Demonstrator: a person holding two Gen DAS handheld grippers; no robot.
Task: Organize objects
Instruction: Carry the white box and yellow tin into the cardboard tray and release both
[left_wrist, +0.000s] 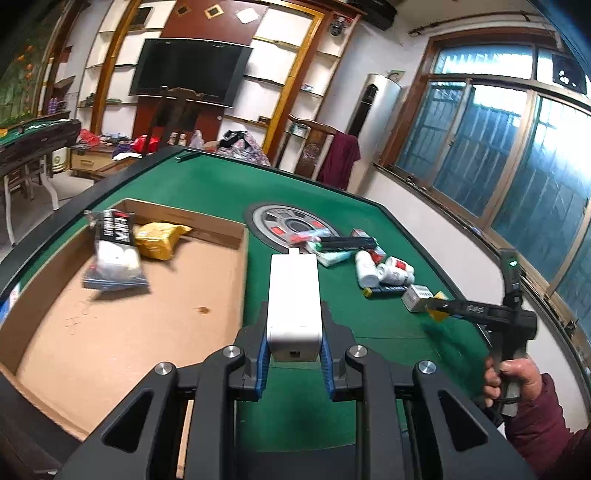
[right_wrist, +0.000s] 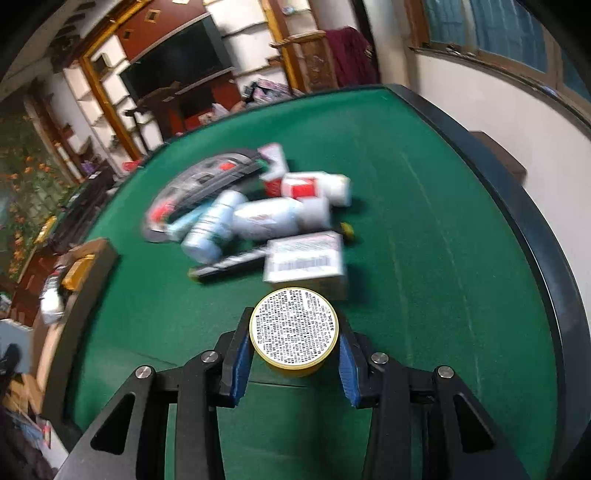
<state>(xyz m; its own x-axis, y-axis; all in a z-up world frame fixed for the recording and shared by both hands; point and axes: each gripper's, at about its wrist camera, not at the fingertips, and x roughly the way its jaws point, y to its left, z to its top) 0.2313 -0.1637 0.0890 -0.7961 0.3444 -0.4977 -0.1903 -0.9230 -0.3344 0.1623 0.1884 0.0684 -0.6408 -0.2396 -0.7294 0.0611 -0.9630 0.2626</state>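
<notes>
My left gripper (left_wrist: 294, 325) is shut on a white oblong box (left_wrist: 293, 288), which points forward over the right wall of a shallow cardboard tray (left_wrist: 129, 332). A black snack packet (left_wrist: 112, 254), blurred, and a yellow packet (left_wrist: 159, 240) lie in the tray's far part. My right gripper (right_wrist: 295, 343) is shut on a round yellow tin (right_wrist: 294, 326) with a white printed face, low over the green felt. From the left wrist view the right gripper (left_wrist: 437, 310) shows at the right, held by a hand (left_wrist: 513, 380), with the yellow tin (left_wrist: 437, 316) at its tip.
Just beyond the tin lies a pile: a white carton (right_wrist: 304, 258), white bottles (right_wrist: 266, 218), a pale blue bottle (right_wrist: 210, 229), a black stick (right_wrist: 229, 264) and red-and-white boxes (right_wrist: 303, 186). A round grey panel (left_wrist: 291, 223) marks the table's centre. A dark raised rim (right_wrist: 517, 206) edges the table.
</notes>
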